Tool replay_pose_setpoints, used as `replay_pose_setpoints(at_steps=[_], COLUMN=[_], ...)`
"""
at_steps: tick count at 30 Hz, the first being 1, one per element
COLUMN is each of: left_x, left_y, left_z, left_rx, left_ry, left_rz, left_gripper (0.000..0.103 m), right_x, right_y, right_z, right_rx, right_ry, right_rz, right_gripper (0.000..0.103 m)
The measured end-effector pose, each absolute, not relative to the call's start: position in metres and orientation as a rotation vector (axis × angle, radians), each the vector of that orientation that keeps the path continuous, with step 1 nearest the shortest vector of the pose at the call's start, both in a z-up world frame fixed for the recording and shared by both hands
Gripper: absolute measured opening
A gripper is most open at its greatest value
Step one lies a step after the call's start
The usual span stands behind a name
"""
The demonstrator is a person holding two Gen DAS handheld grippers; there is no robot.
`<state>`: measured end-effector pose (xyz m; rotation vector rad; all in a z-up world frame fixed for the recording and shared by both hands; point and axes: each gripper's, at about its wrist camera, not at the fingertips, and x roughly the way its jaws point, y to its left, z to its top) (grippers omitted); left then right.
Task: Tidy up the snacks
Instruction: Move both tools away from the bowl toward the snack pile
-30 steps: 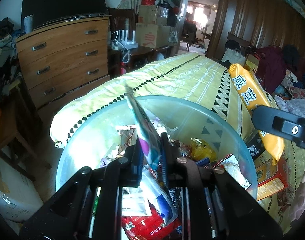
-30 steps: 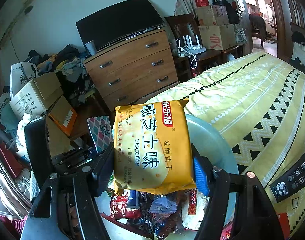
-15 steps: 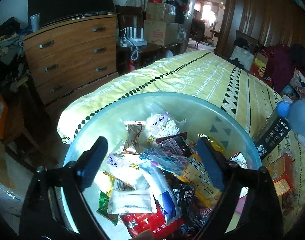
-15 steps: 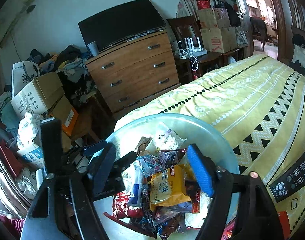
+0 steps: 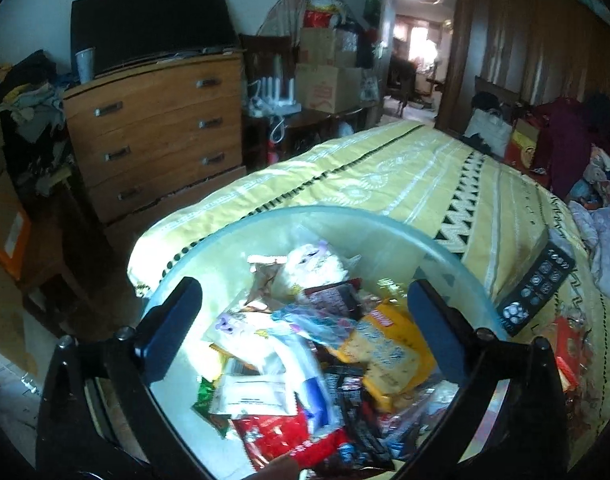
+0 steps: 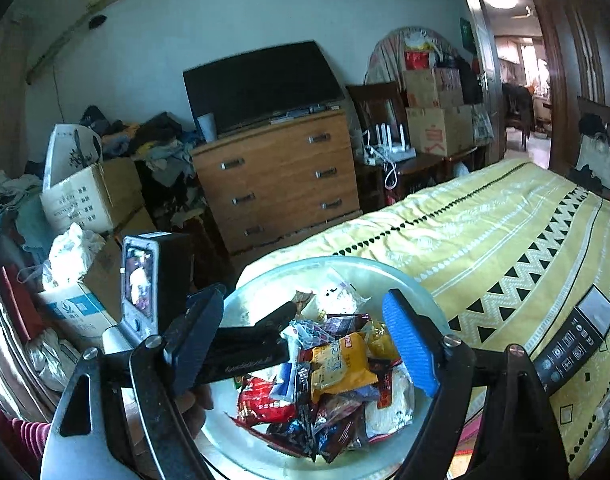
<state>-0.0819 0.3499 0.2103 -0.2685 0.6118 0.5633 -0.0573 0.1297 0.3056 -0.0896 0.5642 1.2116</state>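
A pale translucent basin [image 5: 345,216] [image 6: 345,262] sits at the corner of the bed, piled with snack packets. On top lies a yellow biscuit pack [image 5: 385,352] [image 6: 339,364], with a red pack [image 5: 281,432] in front and a white puffed-snack bag [image 5: 313,266] behind. My left gripper [image 5: 303,286] hovers over the pile, its jaws opening wide with nothing gripped. My right gripper [image 6: 305,294] is higher and further back, its jaws also opening and empty. In the right wrist view the left gripper's black finger [image 6: 265,344] reaches over the basin.
A black remote control [image 5: 537,284] [image 6: 577,340] lies on the yellow patterned bedcover [image 5: 405,172] right of the basin. More snack packs [image 5: 565,352] lie on the bed at the right edge. A wooden dresser [image 5: 157,132] and cardboard boxes [image 6: 89,196] stand beyond the bed.
The left gripper let go of a blue-white packet into the basin and opened wide. The right gripper dropped the yellow biscuit pack onto the pile and drew back and up.
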Motion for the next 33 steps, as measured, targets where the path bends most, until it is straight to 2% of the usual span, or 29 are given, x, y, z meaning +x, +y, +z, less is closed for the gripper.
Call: replay_pose_setpoints(at_steps=[7,15,19,22,25,33], left_x=[-0.082,-0.075,-0.048,-0.005,0.031,0.076], left_y=[0.274,0.105,0.044,0.011,-0.007,-0.034], left_z=[0.226,0.236,0.200,0.147,0.101,0.047], left_rx=[-0.211,0.017,0.050,0.024,0.006,0.061], left_ry=[0.532,0.536,0.665,0.830,0.932,1.020], left_rz=[0.292,-0.206,-0.401,-0.500,-0.510,-0.439], left_gripper=[0.103,0.103,0.103,0.102,0.093,0.093], right_x=[-0.100,-0.112,-0.114,-0.116,-0.112,-0.088], right_y=[0.044,-0.114,-0.191,-0.232,-0.271,-0.326], right_z=[0.270,0.161,0.124,0.104,0.083,0.067], right_rx=[-0.063,0.041,0.120,0.179,0.258,0.349], right_ry=[0.516,0.840,0.940,0.978,1.013,1.033], right_rz=[1.130,0.887,0.753,0.690,0.632,0.574], right_gripper=[0.084,0.084,0.084,0.084,0.084,0.084])
